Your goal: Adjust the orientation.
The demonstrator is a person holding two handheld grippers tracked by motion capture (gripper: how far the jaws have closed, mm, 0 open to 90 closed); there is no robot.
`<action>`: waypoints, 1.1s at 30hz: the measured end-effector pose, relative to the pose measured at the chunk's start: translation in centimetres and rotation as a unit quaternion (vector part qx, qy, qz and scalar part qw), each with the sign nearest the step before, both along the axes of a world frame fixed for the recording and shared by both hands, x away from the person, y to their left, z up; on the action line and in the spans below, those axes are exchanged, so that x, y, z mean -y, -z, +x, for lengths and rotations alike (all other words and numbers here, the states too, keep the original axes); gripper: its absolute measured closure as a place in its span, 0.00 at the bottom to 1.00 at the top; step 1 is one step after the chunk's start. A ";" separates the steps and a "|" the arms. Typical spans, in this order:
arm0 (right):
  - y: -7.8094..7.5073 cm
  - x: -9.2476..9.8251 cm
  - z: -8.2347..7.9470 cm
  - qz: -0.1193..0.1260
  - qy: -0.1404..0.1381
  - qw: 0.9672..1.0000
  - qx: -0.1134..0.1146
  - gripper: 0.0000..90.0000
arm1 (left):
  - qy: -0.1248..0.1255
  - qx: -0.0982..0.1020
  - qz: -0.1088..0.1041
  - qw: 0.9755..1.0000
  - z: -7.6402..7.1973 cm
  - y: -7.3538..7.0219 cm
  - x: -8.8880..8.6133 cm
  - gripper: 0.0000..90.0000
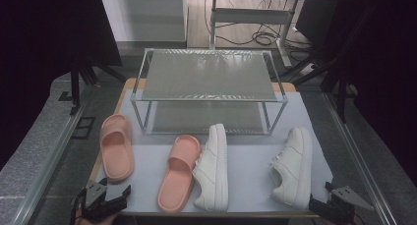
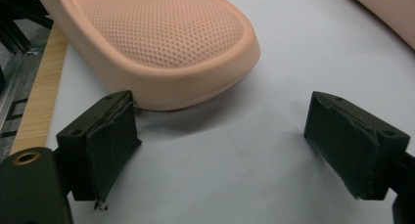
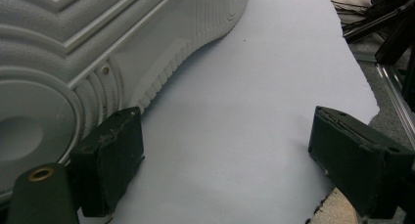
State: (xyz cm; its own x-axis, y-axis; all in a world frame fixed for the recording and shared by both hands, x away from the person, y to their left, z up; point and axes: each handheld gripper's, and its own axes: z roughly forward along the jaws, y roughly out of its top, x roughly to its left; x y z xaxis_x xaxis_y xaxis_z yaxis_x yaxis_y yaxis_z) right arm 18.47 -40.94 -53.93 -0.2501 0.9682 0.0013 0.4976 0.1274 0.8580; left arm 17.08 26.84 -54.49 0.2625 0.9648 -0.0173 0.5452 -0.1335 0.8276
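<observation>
Two pink slides and two white sneakers lie on a pale sheet in front of a two-tier metal rack (image 1: 209, 82). The left slide (image 1: 116, 147) has its heel (image 2: 161, 43) just ahead of my left gripper (image 1: 109, 198), which is open at the table's front left with nothing between its jaws (image 2: 222, 150). A second slide (image 1: 179, 171) touches a white sneaker (image 1: 212, 167) lying on its side. The right sneaker (image 1: 293, 166) stands upright; its heel (image 3: 58, 82) sits beside my right gripper (image 1: 328, 205), open at the front right (image 3: 225, 160) over bare sheet.
The rack's two shelves hold nothing. The pale sheet (image 1: 251, 161) covers a wooden table (image 1: 127, 85), with metal rails along both sides. Cables (image 1: 255, 37) and stand legs lie on the floor behind the rack.
</observation>
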 end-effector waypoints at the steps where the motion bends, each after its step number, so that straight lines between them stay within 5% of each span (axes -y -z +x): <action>1: 0.0 0.0 0.0 0.000 0.000 1.000 0.000 0.14 | 0.000 0.000 0.000 1.000 0.0 0.0 0.0 0.13; 18: 0.0 0.0 0.0 0.001 0.001 1.000 0.001 0.14 | 0.001 0.008 -0.003 1.000 -0.1 0.2 -0.1 0.14; 33: 0.1 0.0 0.0 0.002 0.001 1.000 0.005 0.14 | 0.006 -0.008 -0.019 1.000 -0.5 -1.2 -0.4 0.20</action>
